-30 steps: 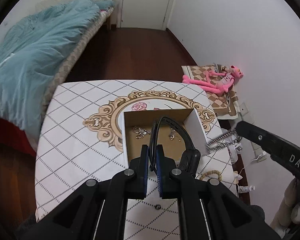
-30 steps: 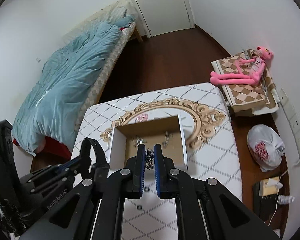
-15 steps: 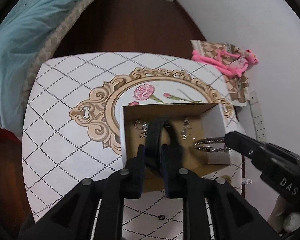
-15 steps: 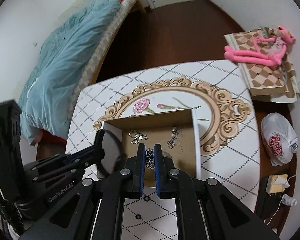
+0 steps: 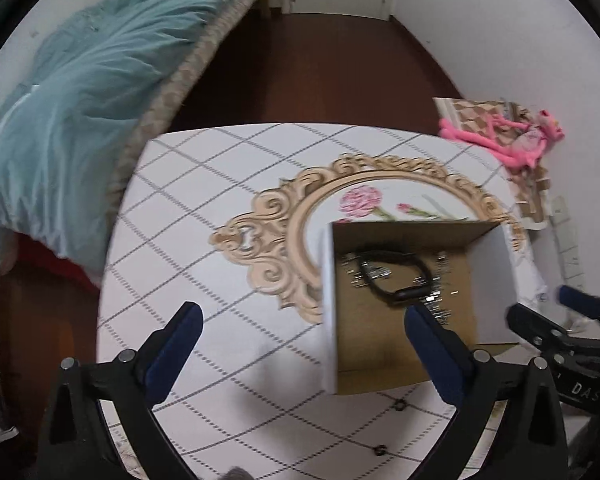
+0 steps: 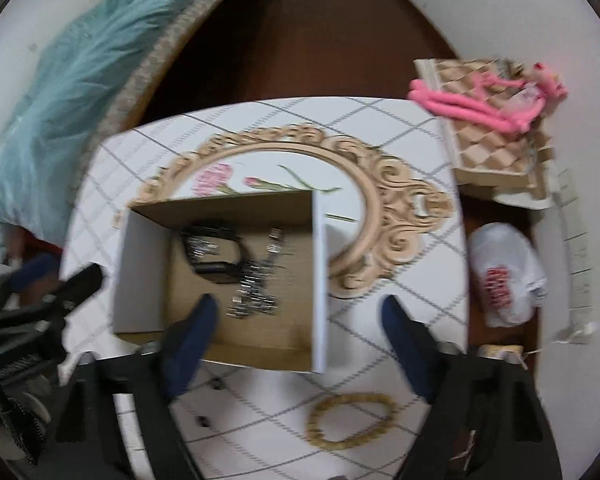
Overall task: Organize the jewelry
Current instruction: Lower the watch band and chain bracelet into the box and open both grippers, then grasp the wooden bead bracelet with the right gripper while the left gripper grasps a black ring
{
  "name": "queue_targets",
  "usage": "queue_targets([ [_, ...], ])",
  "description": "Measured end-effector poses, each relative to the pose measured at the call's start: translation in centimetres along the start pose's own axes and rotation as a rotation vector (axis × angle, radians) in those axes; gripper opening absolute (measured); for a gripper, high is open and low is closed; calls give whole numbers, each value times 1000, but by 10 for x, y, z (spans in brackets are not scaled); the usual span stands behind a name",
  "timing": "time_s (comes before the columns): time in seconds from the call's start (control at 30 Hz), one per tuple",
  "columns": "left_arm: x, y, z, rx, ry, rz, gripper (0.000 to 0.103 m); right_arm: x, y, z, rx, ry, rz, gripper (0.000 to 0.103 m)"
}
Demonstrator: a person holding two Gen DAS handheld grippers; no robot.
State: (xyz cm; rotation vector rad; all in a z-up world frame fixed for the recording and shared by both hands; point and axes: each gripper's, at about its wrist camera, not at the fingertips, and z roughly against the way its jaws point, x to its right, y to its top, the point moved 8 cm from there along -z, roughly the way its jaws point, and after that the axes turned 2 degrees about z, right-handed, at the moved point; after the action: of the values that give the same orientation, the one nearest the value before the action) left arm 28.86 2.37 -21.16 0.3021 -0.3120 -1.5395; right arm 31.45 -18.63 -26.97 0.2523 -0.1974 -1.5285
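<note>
Left wrist view is showing the left gripper (image 5: 300, 320) with its jaws spread wide and nothing between them; a second ago they were pinched on a black band, and they have just been opening. That black band (image 5: 392, 274) is now lying on the floor of the cardboard box (image 5: 380, 352), at centre right of the frame, looped among small silver pieces that are too blurred to name one by one. The box is sitting on the white tablecloth (image 5: 204, 208), partly over the gold ornate frame print.

Right wrist view is showing the right gripper (image 6: 296, 312) likewise standing wide and empty, its jaws having just been opening after holding a silver chain. The silver chain (image 6: 254, 294) is resting in a loose heap inside the box (image 6: 236, 276), just right of the black band (image 6: 212, 252) and just beyond the left fingertip.

Judging from this, both pieces are being delivered at once and the drop into the box looks complete. A beaded bracelet (image 6: 352, 420) is lying on the cloth at the lower centre of the right view, outside the box, and a few small dark bits are scattered near it, so the sorting is probably not finished.
</note>
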Motion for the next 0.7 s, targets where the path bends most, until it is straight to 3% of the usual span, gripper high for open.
queue_targets([
  [0.1,-2,-10,-3,5,22,-2,103,3,-9,-6,4,-66,20,95],
  [0.23,-2,-20,-8,-6,33,-7,103,2,-17,-10,11,-89,16,96],
  [0.7,-1,-26,13,28,37,5,103,-7,-23,4,43,-68,-10,96],
])
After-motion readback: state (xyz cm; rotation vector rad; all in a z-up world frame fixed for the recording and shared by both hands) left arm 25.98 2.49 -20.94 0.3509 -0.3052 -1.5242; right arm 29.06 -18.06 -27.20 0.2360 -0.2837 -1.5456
